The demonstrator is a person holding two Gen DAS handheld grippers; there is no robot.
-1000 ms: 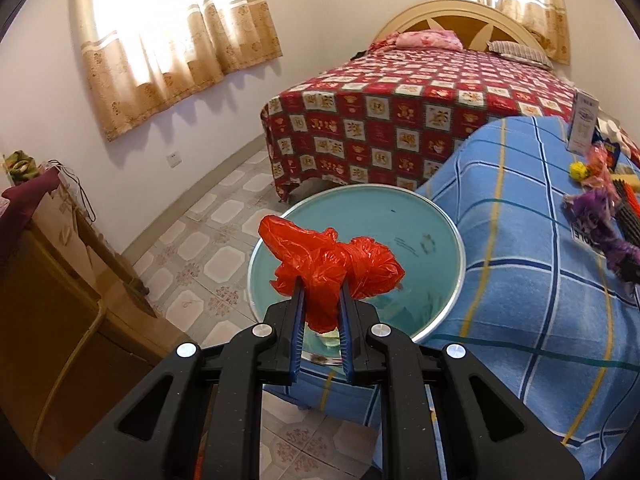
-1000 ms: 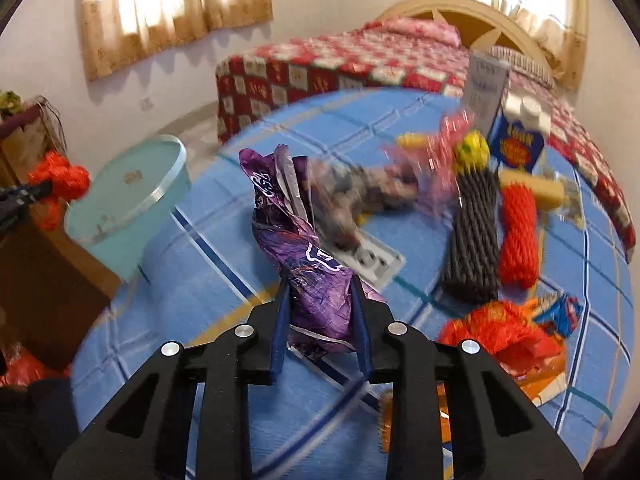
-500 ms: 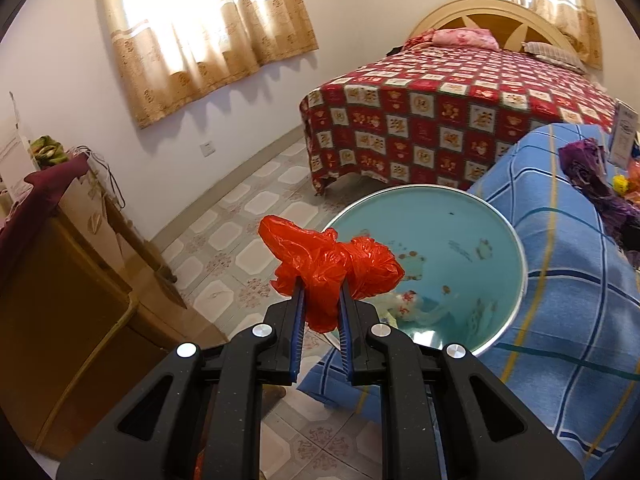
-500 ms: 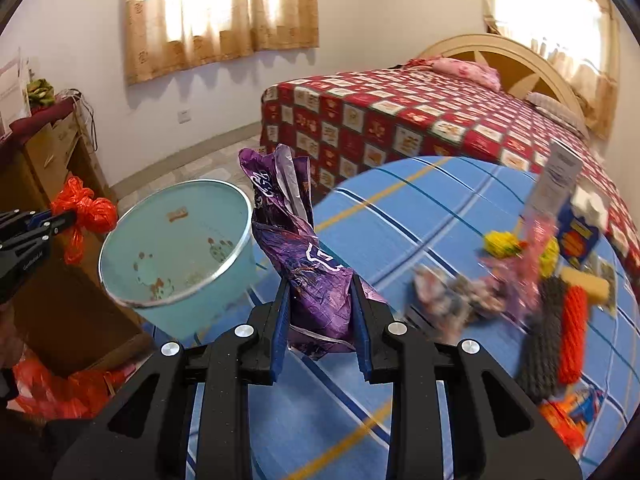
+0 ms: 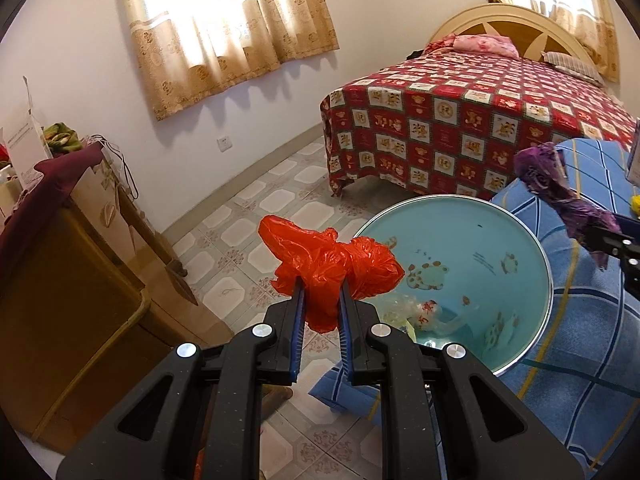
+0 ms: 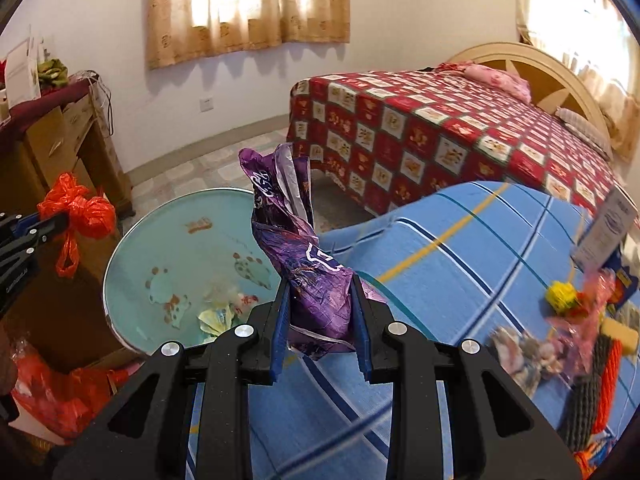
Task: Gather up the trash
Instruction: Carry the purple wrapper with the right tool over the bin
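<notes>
The light blue bin [image 5: 460, 248] stands on the floor beside the blue checked bed [image 6: 460, 248]; your right gripper [image 6: 320, 300] is clamped on a purple wrapper [image 6: 296, 248] near its rim, your left gripper [image 5: 320, 292] pinches a red plastic bag [image 5: 332, 264] beside it

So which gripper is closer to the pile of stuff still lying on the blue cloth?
Right. The right gripper hangs over the blue cloth beside the pile; the left gripper is beyond the bin.
</notes>
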